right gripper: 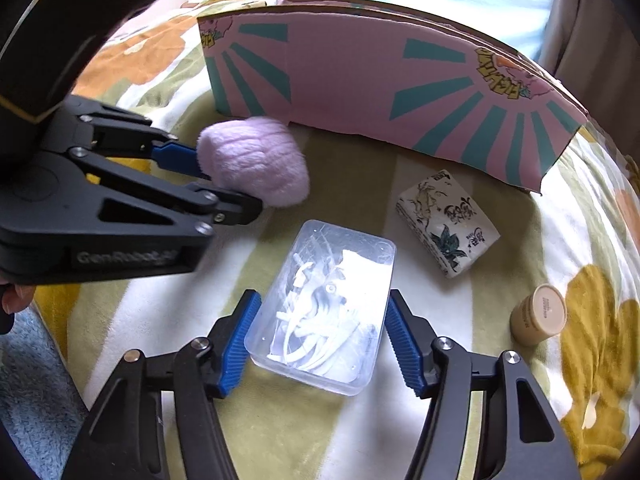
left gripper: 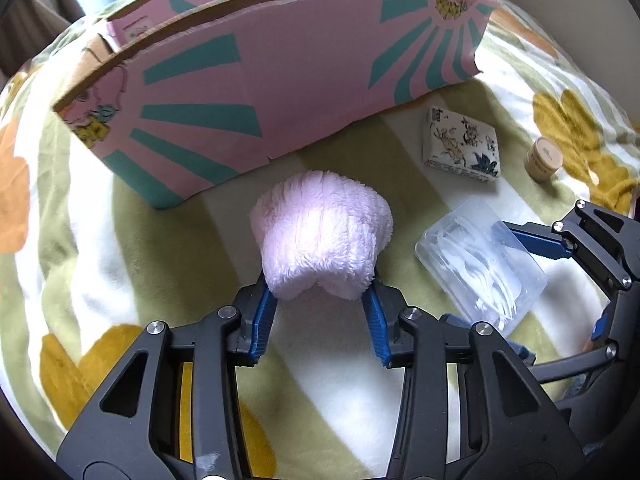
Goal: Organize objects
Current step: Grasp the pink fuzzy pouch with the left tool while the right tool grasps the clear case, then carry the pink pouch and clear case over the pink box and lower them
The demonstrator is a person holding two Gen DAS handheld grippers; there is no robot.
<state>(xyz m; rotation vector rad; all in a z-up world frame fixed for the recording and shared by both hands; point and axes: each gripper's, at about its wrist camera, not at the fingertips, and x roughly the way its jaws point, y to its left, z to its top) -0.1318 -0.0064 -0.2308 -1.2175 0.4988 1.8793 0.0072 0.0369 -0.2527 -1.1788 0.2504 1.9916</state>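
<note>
Blue pads of the left hand-held gripper (left gripper: 323,300) are clamped on the near end of a fluffy pink bundle (left gripper: 324,240), which rests on the flowered blanket (left gripper: 120,240) just before the pink cardboard box (left gripper: 280,92). Beside it, the right hand-held gripper (right gripper: 320,340) straddles a clear plastic case (right gripper: 324,304) across its short width, pads at both sides, contact uncertain. Its long axis runs away toward the box. Both grippers tilt steeply downward.

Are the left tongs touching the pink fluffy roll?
Touching. Left wrist view shows both blue pads of the left tongs pressed into the pink fluffy roll.
</note>
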